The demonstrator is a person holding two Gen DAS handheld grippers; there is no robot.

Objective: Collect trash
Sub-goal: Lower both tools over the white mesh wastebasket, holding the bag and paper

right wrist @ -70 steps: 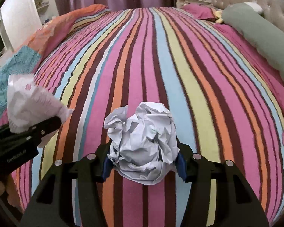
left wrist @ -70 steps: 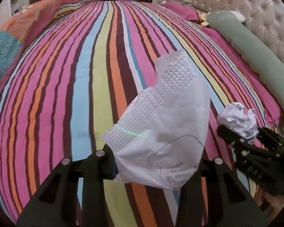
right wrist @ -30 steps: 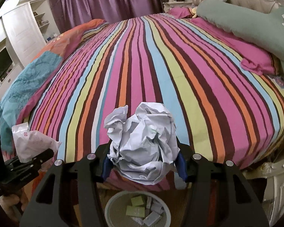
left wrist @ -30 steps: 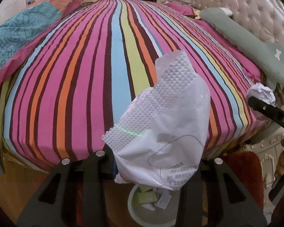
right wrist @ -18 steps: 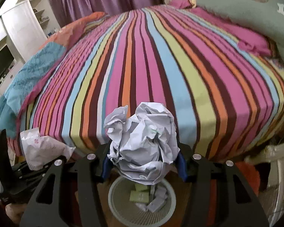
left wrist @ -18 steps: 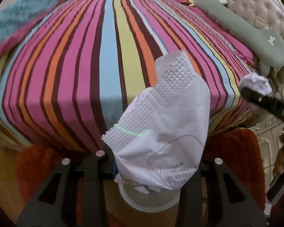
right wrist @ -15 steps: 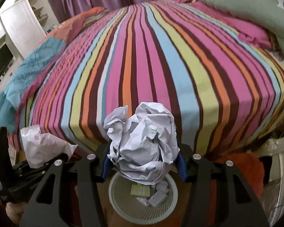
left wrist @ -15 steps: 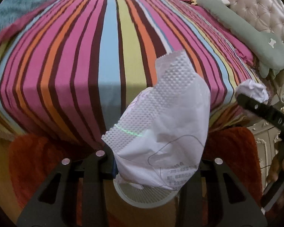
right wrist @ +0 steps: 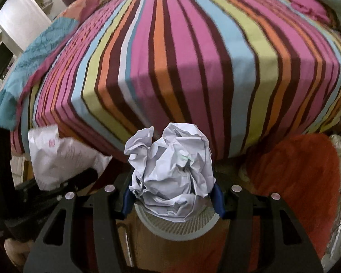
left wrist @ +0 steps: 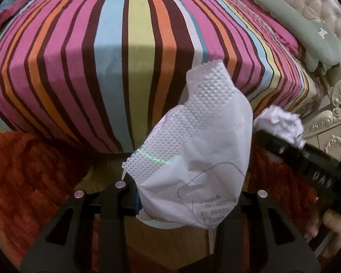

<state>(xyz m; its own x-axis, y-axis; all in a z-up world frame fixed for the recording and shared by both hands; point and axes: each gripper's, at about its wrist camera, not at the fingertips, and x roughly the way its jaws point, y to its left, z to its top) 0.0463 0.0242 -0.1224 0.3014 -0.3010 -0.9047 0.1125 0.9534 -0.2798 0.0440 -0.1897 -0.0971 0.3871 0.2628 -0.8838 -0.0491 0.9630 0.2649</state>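
My left gripper [left wrist: 184,202] is shut on a white plastic wrapper [left wrist: 193,154] with a dotted edge and printed text; the wrapper also shows at the left of the right wrist view [right wrist: 59,157]. My right gripper [right wrist: 171,201] is shut on a crumpled white paper ball [right wrist: 170,170], which also shows at the right of the left wrist view [left wrist: 279,122]. A round white mesh waste basket [right wrist: 177,227] stands on the floor right below the paper ball, mostly hidden by it. A sliver of its rim [left wrist: 161,224] shows under the wrapper.
The bed with a striped cover [left wrist: 136,52] fills the far side, its edge just beyond the basket. A red rug [right wrist: 293,177] lies on the wooden floor. A green pillow [left wrist: 284,18] and a tufted headboard [left wrist: 318,2] are at the far right.
Both grippers have drawn back off the bed and tilted down with their trash. The basket now sits directly under them, and the two grippers have come closer together.
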